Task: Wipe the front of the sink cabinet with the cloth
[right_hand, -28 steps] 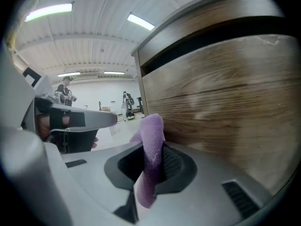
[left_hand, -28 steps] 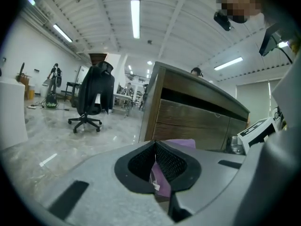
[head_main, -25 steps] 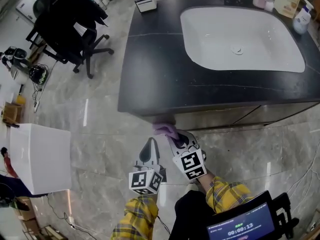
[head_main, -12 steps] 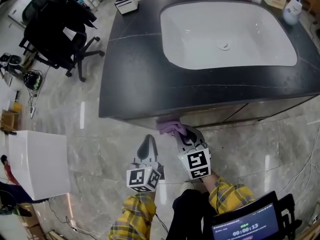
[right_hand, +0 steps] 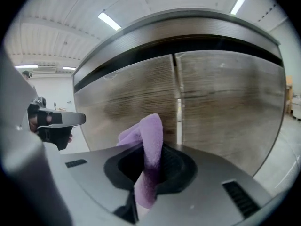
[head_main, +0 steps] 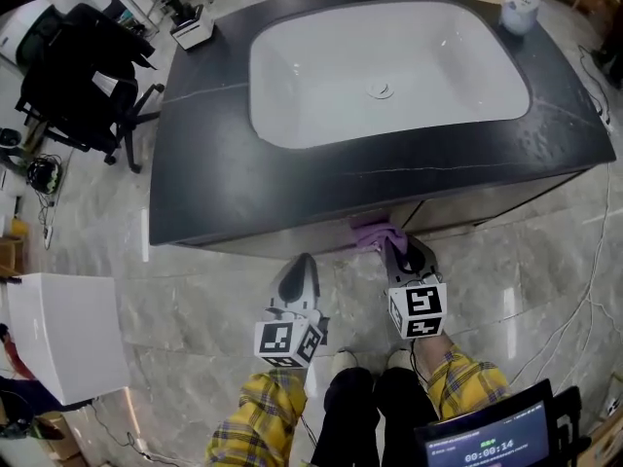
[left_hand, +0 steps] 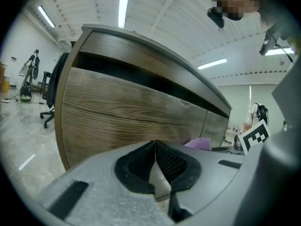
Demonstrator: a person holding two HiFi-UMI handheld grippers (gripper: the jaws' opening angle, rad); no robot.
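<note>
A purple cloth [head_main: 370,233] [right_hand: 146,140] is pinched in my right gripper [head_main: 401,251] [right_hand: 146,173], which is shut on it. The cloth presses against the wood-grain front of the sink cabinet [head_main: 458,214] [right_hand: 221,102], just left of the seam between two doors [right_hand: 178,102]. My left gripper [head_main: 300,278] [left_hand: 155,161] hangs shut and empty to the left, a little back from the cabinet front [left_hand: 122,117]. The cloth [left_hand: 200,143] and the right gripper's marker cube [left_hand: 255,134] show at the right of the left gripper view.
The dark countertop [head_main: 214,163] holds a white sink basin [head_main: 389,76], with bottles [head_main: 516,8] at the back. A black office chair [head_main: 78,76] stands on the marble floor to the left. A white box [head_main: 58,339] sits at lower left. Cables [head_main: 594,261] run along the right.
The right gripper and cloth have slid rightward along the cabinet front, from near its left corner to the door seam. The left gripper and the person followed to the right.
</note>
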